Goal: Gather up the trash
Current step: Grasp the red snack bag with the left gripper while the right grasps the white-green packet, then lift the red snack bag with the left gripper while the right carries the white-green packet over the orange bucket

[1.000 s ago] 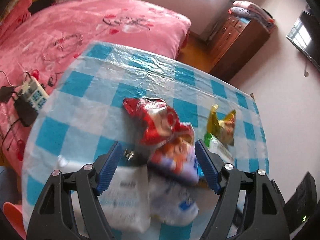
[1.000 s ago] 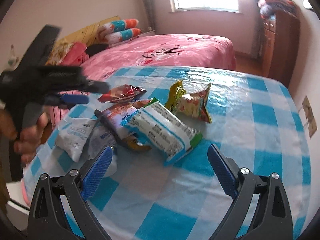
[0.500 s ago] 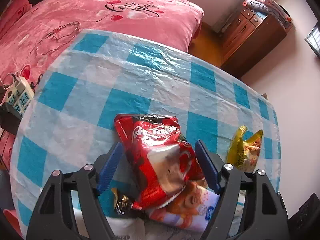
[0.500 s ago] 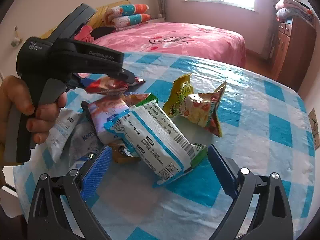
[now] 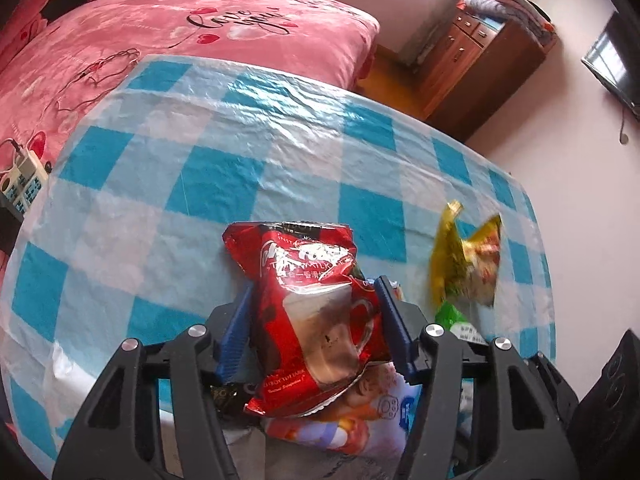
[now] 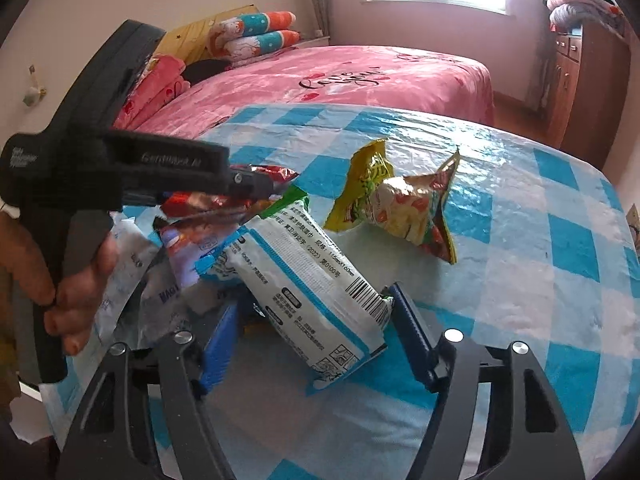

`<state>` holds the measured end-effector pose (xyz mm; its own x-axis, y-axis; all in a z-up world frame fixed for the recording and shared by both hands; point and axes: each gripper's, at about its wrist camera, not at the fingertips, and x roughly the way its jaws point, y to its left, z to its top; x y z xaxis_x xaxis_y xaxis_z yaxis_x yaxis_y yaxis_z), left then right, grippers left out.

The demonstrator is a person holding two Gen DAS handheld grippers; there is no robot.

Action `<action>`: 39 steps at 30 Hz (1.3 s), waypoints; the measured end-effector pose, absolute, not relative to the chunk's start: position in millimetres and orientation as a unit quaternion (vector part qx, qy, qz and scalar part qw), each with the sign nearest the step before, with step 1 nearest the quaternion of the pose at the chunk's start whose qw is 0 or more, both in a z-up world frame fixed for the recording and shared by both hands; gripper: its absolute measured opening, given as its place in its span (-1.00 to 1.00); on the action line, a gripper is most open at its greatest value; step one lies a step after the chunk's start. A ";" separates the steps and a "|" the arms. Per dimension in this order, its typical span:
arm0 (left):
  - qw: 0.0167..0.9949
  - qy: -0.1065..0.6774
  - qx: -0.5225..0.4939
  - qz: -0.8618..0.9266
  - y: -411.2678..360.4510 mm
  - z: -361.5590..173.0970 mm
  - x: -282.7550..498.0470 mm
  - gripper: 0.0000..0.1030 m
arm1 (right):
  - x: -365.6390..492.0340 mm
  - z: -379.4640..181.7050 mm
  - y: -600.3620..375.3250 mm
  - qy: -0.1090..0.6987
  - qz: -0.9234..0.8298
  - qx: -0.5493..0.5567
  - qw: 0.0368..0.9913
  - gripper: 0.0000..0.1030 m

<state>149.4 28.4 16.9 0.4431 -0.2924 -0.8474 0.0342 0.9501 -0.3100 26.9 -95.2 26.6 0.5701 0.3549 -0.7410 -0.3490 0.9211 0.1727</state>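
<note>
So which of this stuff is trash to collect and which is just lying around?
Trash to collect:
- red packet, left claw closing around it
- white packet, right claw closing around it
- yellow packet

Just lying about:
- power strip on the pink bed
- wooden dresser

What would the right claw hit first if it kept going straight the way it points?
The white and blue printed plastic packet, already between the closing right claw pads; the crumpled yellow snack bag lies further on, though depth is unclear.
</note>
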 end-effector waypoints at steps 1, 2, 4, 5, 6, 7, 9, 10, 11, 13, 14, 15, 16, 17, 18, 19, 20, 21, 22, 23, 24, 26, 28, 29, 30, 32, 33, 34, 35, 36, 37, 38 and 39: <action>0.840 0.518 -0.123 -0.099 27.5 16.7 144.8 0.16 | 23.5 26.6 -96.7 0.419 0.197 0.006 0.886 0.35; 0.840 0.518 -0.124 -0.102 27.3 16.7 141.0 0.16 | 21.7 26.6 -97.3 0.418 0.196 0.008 0.887 0.31; 0.838 0.519 -0.126 -0.110 26.4 16.6 130.1 0.16 | 14.8 27.5 -99.6 0.418 0.192 0.015 0.888 0.26; 0.838 0.519 -0.126 -0.113 25.4 16.4 125.9 0.15 | 10.3 27.6 -101.4 0.418 0.190 0.018 0.888 0.23; 0.838 0.518 -0.124 -0.117 23.9 16.3 120.2 0.15 | 5.2 28.1 -103.1 0.419 0.188 0.021 0.888 0.22; 0.838 0.518 -0.122 -0.120 22.7 16.4 115.2 0.15 | 2.0 28.6 -103.7 0.419 0.186 0.022 0.888 0.21; 0.837 0.517 -0.122 -0.127 20.6 16.5 105.5 0.14 | -6.3 29.8 -106.2 0.421 0.179 0.024 0.889 0.17; 0.836 0.517 -0.127 -0.132 20.4 16.6 100.3 0.14 | -10.5 30.6 -106.9 0.422 0.177 0.025 0.889 0.16; 0.835 0.517 -0.132 -0.136 20.2 16.6 95.1 0.13 | -12.0 30.9 -107.7 0.422 0.175 0.026 0.889 0.13; 0.835 0.514 -0.138 -0.142 21.1 16.3 87.5 0.12 | -22.4 31.7 -110.2 0.419 0.169 0.030 0.892 0.09; 0.835 0.512 -0.140 -0.143 21.2 16.2 83.9 0.11 | -26.8 31.6 -111.3 0.417 0.167 0.031 0.893 0.07; 0.837 0.508 -0.144 -0.143 22.1 16.2 78.2 0.10 | -32.0 31.5 -112.2 0.414 0.164 0.031 0.895 0.05; 0.838 0.505 -0.147 -0.144 23.0 15.9 74.5 0.10 | -35.0 31.7 -112.6 0.413 0.163 0.032 0.896 0.04; 0.839 0.502 -0.151 -0.143 24.4 15.5 70.4 0.09 | -41.1 31.3 -113.7 0.411 0.161 0.033 0.897 0.02; 0.840 0.500 -0.153 -0.143 25.5 15.6 67.2 0.09 | -45.6 31.3 -113.9 0.409 0.158 0.035 0.898 -0.01; 0.843 0.495 -0.156 -0.143 27.2 16.3 63.2 0.09 | -48.7 32.4 -113.6 0.407 0.155 0.036 0.900 -0.01; 0.844 0.492 -0.157 -0.143 28.8 17.1 61.1 0.08 | -54.0 33.1 -113.9 0.404 0.153 0.038 0.901 -0.02; 0.847 0.487 -0.157 -0.142 30.6 18.7 57.8 0.08 | -57.7 34.3 -114.0 0.400 0.151 0.040 0.903 -0.03; 0.849 0.483 -0.158 -0.143 31.9 20.6 54.3 0.08 | -61.6 36.0 -114.4 0.397 0.149 0.043 0.905 -0.03; 0.850 0.480 -0.161 -0.144 33.6 22.1 51.3 0.08 | -64.9 38.0 -114.8 0.394 0.146 0.046 0.906 -0.04; 0.851 0.476 -0.165 -0.145 36.4 24.3 47.9 0.08 | -66.4 40.0 -114.7 0.391 0.144 0.048 0.908 -0.04; 0.854 0.470 -0.169 -0.146 41.7 28.4 42.5 0.08 | -71.6 45.3 -117.5 0.382 0.137 0.053 0.912 -0.05; 0.857 0.463 -0.171 -0.146 47.8 33.2 36.5 0.08 | -75.5 48.6 -117.3 0.379 0.134 0.056 0.914 -0.05; 0.858 0.461 -0.174 -0.147 51.0 35.4 33.1 0.08 | -77.7 50.1 -117.3 0.377 0.133 0.057 0.915 -0.05; 0.859 0.458 -0.174 -0.148 53.8 37.5 30.3 0.08 | -80.4 51.6 -116.8 0.376 0.130 0.057 0.916 -0.05; 0.861 0.453 -0.174 -0.148 57.4 40.5 24.4 0.08 | -85.6 53.5 -116.1 0.374 0.128 0.058 0.917 -0.05; 0.862 0.451 -0.176 -0.149 60.7 42.4 19.9 0.08 | -89.1 54.4 -115.6 0.373 0.127 0.059 0.917 -0.05; 0.862 0.450 -0.177 -0.150 62.9 43.2 17.2 0.08 | -91.8 55.7 -114.6 0.372 0.125 0.060 0.918 -0.05; 0.863 0.449 -0.179 -0.151 65.3 44.0 14.2 0.08 | -93.6 56.5 -114.1 0.371 0.125 0.061 0.918 -0.05; 0.863 0.447 -0.181 -0.151 68.8 45.1 9.7 0.08 | -96.0 58.0 -113.1 0.370 0.123 0.062 0.919 -0.05; 0.863 0.446 -0.183 -0.152 71.5 45.7 6.7 0.08 | -98.4 59.6 -111.9 0.368 0.122 0.063 0.920 -0.05; 0.863 0.445 -0.184 -0.152 74.7 46.8 2.9 0.08 | -100.6 61.3 -110.7 0.367 0.122 0.065 0.920 -0.05; 0.864 0.443 -0.185 -0.152 78.0 48.0 -0.4 0.08 | -102.7 62.7 -109.2 0.366 0.122 0.066 0.920 -0.05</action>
<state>-0.4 78.0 48.0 0.5610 -0.4270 -0.7092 0.0987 0.8851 -0.4549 -102.7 -109.2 62.7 0.7023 0.2729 -0.6575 -0.1768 0.9615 0.2102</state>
